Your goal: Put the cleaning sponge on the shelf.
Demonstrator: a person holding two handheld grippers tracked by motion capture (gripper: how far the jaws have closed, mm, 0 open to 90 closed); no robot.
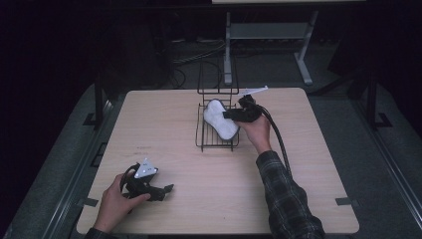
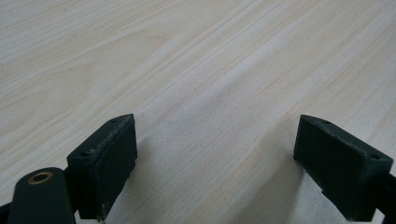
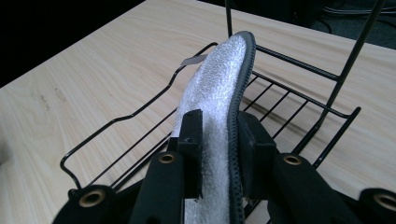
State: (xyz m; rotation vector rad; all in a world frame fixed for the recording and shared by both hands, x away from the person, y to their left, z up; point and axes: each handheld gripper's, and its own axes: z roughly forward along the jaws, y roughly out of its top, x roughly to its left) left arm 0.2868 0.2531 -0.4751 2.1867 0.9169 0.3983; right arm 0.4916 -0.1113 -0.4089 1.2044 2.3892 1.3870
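The desk (image 1: 164,129), a pale wood-grain top, carries the whole scene, and most of its surface lies bare. Toward its far middle stands a black wire rack (image 1: 217,142), a low shelf of thin bars with tall uprights rising at the back. Over that shelf is the white insole (image 1: 220,119), fuzzy on its face and edged with a dark rim; in the right gripper view it stands on edge, its toe end reaching out above the rack's bars (image 3: 285,100), and whether its lower edge touches the wire cannot be told. The right hand-held gripper (image 1: 234,115) comes in from the rack's right side, and its two black jaws are closed down on the insole (image 3: 219,102) near one end, one jaw on the fleecy face and the other against the rimmed back. The left hand-held gripper (image 1: 166,189) rests low at the near left corner of the desk, well apart from the rack; its jaws stand wide apart with nothing but bare wood (image 2: 210,84) between them. Judging from this, the work of placing the insole at the rack looks well advanced: it is already carried to the shelf and held there. What seems left is to settle it onto the bars, let go, and draw the right hand back; the left has no part in hand at present.
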